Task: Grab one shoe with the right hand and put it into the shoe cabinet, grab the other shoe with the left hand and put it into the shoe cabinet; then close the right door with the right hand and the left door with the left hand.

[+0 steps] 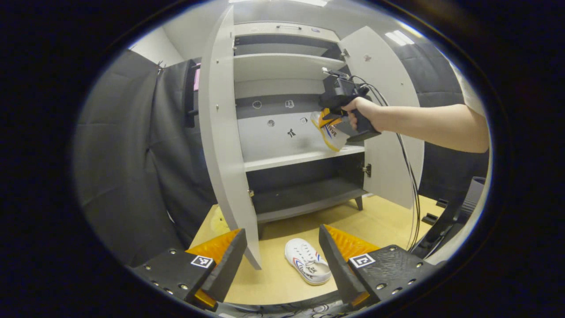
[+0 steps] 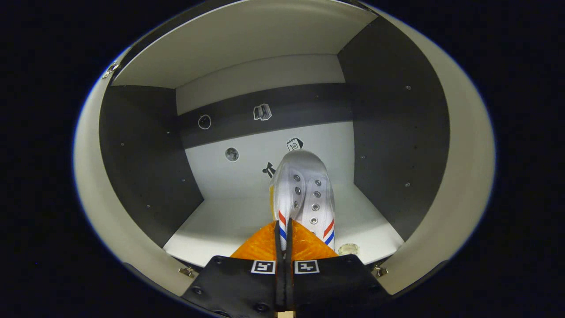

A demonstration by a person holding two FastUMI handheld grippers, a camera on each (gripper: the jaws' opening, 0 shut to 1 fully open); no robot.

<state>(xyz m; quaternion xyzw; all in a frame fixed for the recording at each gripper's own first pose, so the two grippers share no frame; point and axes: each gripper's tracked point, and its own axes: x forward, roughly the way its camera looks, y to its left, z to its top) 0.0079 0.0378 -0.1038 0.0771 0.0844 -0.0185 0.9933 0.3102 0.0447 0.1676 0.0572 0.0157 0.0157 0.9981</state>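
white canvas, red and blue stripes: the first shoe (image 2: 304, 194) hangs pinched by its side wall in the right gripper (image 2: 283, 236), whose fingers are pressed nearly together on the thin fabric, toe pointing toward the back wall of the shoe cabinet (image 2: 132, 176). held from the heel end this way, the shoe can likely go in toe-first and be set flat on the pale shelf (image 2: 220, 225) beneath it; it appears to hover just above that shelf, not yet resting. from the left gripper view, the same shoe (image 1: 329, 132) sits at the cabinet's middle shelf opening, near the right door (image 1: 388, 115), with a hand (image 1: 364, 112) gripping the tool. the second shoe (image 1: 307, 260) lies on the wooden floor (image 1: 388, 216) in front of the cabinet, just beside the bottom of the open left door (image 1: 220, 145). the left gripper (image 1: 282, 260) hangs above it with fingers spread wide and holding nothing, seemingly staged for its own pickup. both doors stand open, leaving the shelves reachable.
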